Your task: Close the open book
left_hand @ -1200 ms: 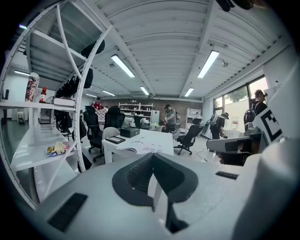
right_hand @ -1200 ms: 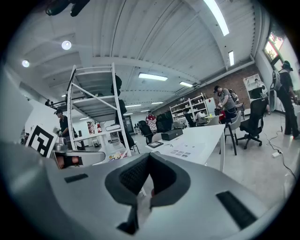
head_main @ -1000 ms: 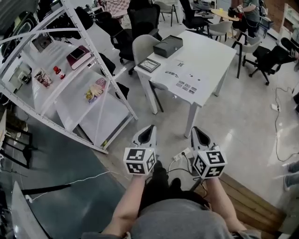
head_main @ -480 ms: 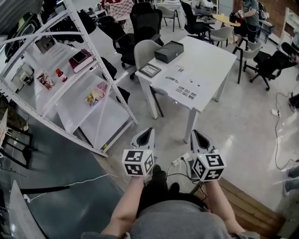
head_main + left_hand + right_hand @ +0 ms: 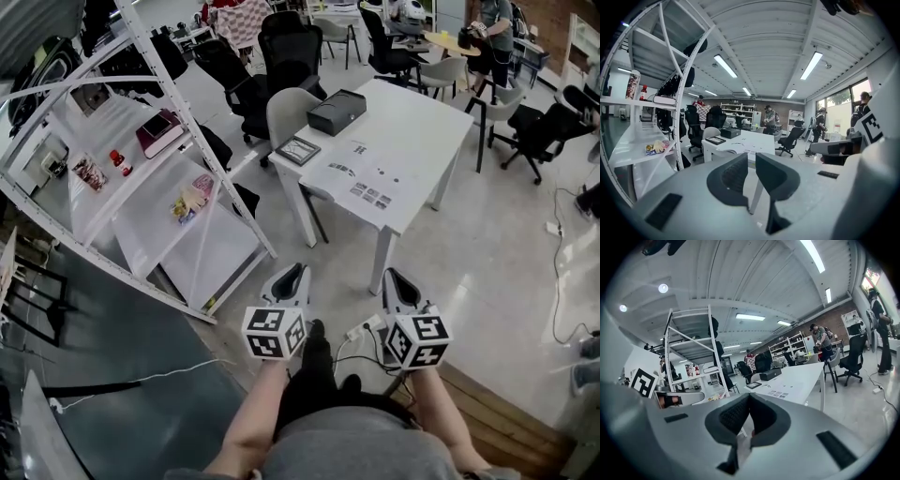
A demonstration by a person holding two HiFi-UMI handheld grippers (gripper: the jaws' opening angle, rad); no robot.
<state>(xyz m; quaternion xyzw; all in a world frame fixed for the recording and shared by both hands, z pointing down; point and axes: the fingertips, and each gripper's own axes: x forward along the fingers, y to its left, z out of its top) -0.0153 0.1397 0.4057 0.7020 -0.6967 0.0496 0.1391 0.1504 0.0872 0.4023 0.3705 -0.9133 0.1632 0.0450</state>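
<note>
The open book [image 5: 359, 172] lies flat with white pages up on the white table [image 5: 427, 112], well ahead of both grippers; its pages also show in the left gripper view [image 5: 737, 147]. I hold both grippers side by side near my waist, pointing toward the table and far short of it. The left gripper [image 5: 289, 273] [image 5: 749, 158] has its jaws opening, with a narrow gap and nothing between them. The right gripper [image 5: 395, 277] [image 5: 749, 397] has its pads together and holds nothing.
A black box [image 5: 337, 111] and a dark framed tablet [image 5: 298, 150] sit on the table's left side. A grey chair [image 5: 289, 105] stands behind it. A white shelf rack [image 5: 169, 202] with small items fills the left. Cables [image 5: 361, 330] lie on the floor by my feet.
The head view has drifted a little, so the table sits slightly lower in frame. Both grippers stay almost where they were, side by side.
</note>
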